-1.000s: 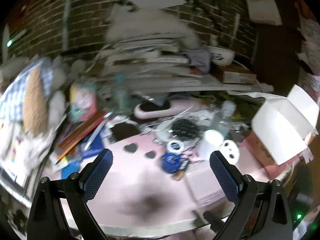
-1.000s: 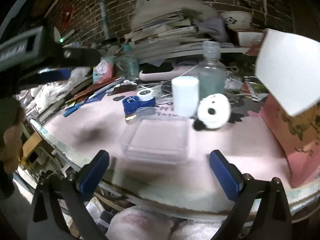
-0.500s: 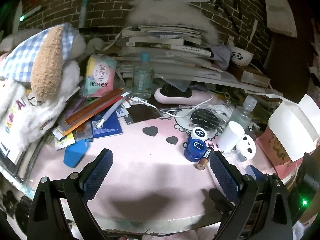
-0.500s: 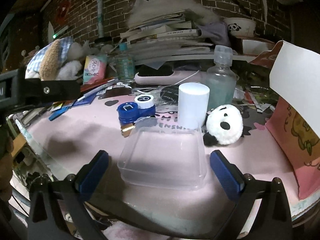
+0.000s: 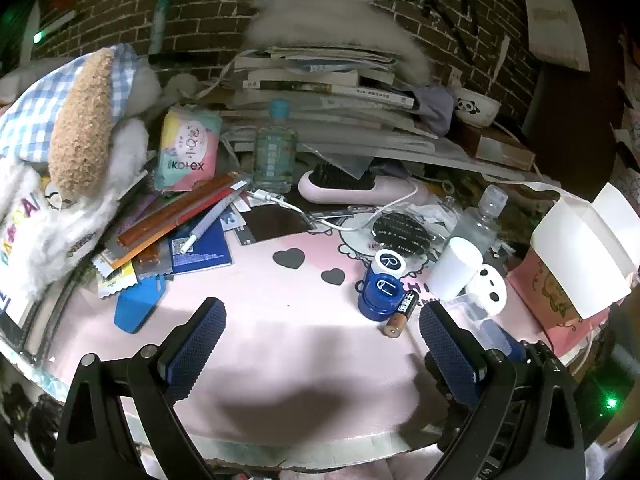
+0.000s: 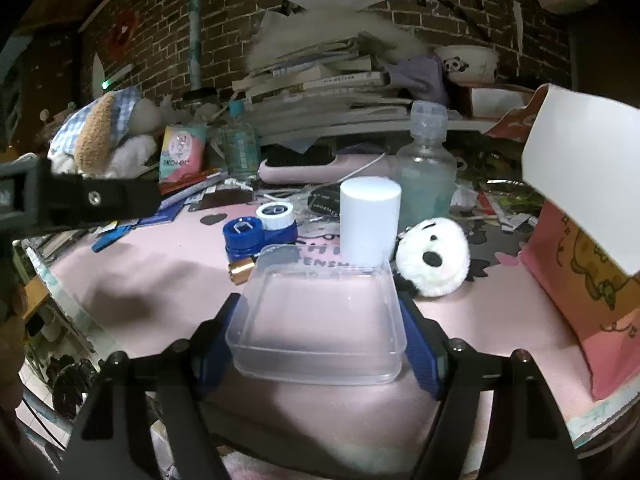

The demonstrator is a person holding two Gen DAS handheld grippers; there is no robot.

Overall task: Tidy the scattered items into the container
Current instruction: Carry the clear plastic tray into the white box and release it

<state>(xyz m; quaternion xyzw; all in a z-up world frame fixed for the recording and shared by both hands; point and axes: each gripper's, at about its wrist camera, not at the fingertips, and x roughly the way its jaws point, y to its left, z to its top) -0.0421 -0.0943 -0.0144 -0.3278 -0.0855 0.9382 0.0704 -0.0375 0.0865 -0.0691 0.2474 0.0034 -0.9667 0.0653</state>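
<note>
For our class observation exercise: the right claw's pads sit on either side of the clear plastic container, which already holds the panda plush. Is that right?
Not quite. The right wrist view shows the right claw with its pads on either side of the clear plastic container, but the container is empty. The panda plush lies on the pink mat beside it, next to the white cylinder.

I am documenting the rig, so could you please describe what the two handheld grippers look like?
Both match: the left gripper and right gripper have black angular plastic arms fastened with silver screws, ending in fingers with dark blue, finely knurled pads. No cables or sleeves are visible.
</note>
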